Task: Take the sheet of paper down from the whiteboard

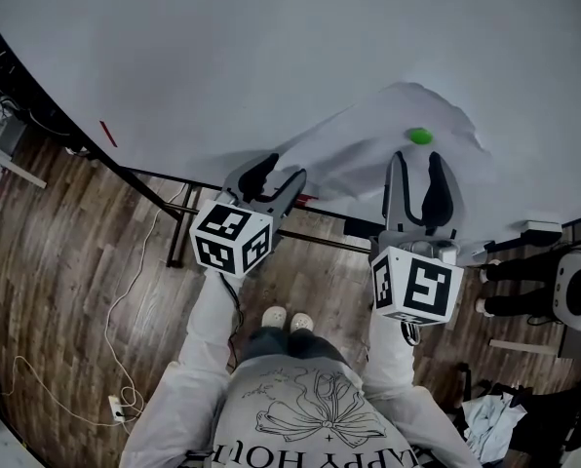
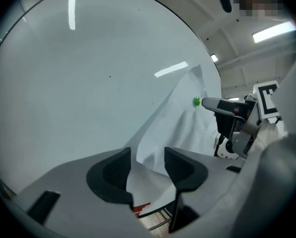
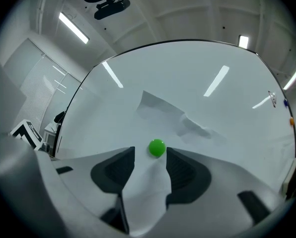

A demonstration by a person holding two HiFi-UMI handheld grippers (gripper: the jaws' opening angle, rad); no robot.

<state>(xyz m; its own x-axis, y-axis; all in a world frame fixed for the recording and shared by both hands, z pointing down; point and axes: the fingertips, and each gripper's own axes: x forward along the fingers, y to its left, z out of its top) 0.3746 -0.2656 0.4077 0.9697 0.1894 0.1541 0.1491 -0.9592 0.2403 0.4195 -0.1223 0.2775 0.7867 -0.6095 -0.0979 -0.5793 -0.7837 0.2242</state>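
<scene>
A crumpled white sheet of paper [image 1: 368,149] hangs on the whiteboard [image 1: 222,57], pinned by a round green magnet [image 1: 419,136]. My left gripper [image 1: 276,175] stands open at the sheet's lower left corner; in the left gripper view that corner [image 2: 148,175] droops between the wide-apart jaws of the left gripper [image 2: 148,155], with no pad pressing on it. My right gripper [image 1: 417,164] is open just below the magnet. In the right gripper view the magnet [image 3: 157,148] sits right at the tips of the right gripper [image 3: 150,153], and the paper [image 3: 145,187] lies between the jaws.
The board's dark stand [image 1: 178,217] rests on a wood floor with a loose cable [image 1: 125,291] and a power strip [image 1: 120,409]. A short red mark [image 1: 107,133] is on the board at left. Equipment and a white round device [image 1: 578,295] crowd the right.
</scene>
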